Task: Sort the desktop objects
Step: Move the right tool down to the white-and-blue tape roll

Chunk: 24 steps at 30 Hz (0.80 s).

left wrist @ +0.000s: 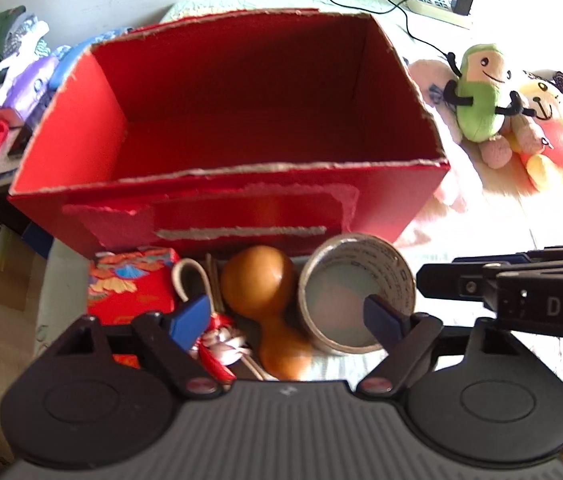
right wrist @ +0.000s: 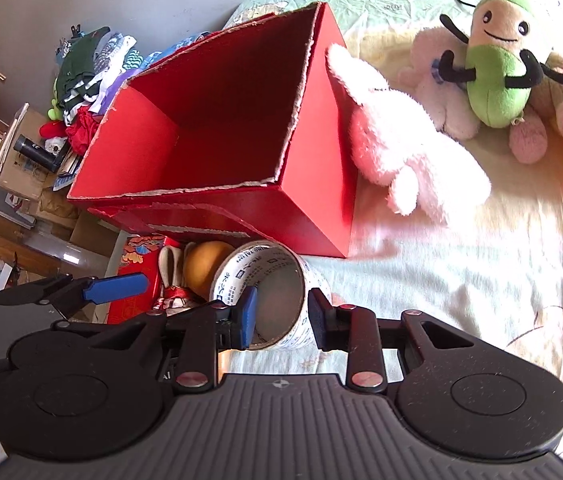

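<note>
My right tool (right wrist: 281, 316) straddles the wall of the tape roll (right wrist: 271, 292), one blue pad inside the ring and the other finger outside, with a gap left at the outer side, so it is not clamped. My left tool (left wrist: 287, 316) is spread wide over the gourd (left wrist: 269, 304), its right finger reaching inside the tape ring and touching nothing firmly. At ten o'clock from the gourd lies a patterned red packet (left wrist: 131, 284), with a ribboned trinket (left wrist: 217, 340) between them. Just beyond stands the red box (left wrist: 237, 128), open-topped. At two o'clock, on the bed sheet (right wrist: 461, 280), lie a pink plush (right wrist: 405, 148) and a green plush (right wrist: 497, 76).
</note>
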### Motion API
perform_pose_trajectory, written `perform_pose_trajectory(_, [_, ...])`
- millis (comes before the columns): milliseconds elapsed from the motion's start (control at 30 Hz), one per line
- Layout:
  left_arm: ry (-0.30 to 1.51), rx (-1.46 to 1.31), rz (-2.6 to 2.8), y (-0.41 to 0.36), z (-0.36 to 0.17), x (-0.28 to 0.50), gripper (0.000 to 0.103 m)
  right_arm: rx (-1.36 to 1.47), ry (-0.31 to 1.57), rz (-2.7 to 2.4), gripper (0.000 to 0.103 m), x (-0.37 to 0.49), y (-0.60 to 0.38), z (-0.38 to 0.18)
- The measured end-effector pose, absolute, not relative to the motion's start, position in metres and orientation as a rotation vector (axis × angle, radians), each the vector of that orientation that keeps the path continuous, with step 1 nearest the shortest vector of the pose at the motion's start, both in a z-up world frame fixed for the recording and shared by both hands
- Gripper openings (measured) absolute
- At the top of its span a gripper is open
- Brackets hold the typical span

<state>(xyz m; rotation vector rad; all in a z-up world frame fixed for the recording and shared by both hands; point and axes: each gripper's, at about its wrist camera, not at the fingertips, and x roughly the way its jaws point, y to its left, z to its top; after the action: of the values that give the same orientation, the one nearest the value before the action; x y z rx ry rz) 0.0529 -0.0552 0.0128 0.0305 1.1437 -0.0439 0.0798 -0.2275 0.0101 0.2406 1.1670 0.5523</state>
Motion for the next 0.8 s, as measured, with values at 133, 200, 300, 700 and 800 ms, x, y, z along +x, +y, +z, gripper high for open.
perform_pose_trajectory(133, [1.163, 0.038, -0.051, -0.062, 0.003, 0.055, 0.078, 0.254, 1.162, 0.536, 0.032, 0.076, -0.229, 0.003])
perform_pose_trajectory(200, [1.162, 0.046, -0.044, -0.065, -0.001, 0.056, 0.079, 0.259, 1.156, 0.527, 0.032, 0.075, -0.228, 0.000])
perform_pose_trajectory(300, [1.177, 0.043, -0.048, -0.067, -0.007, 0.058, 0.079, 0.267, 1.155, 0.516, 0.032, 0.072, -0.225, -0.005])
perform_pose_trajectory(700, [1.211, 0.061, -0.058, -0.073, -0.027, 0.067, 0.079, 0.273, 1.190, 0.480, 0.031, 0.076, -0.220, -0.024])
perform_pose_trajectory(800, [1.217, 0.068, -0.049, -0.074, -0.030, 0.070, 0.083, 0.284, 1.202, 0.475, 0.032, 0.078, -0.222, -0.029])
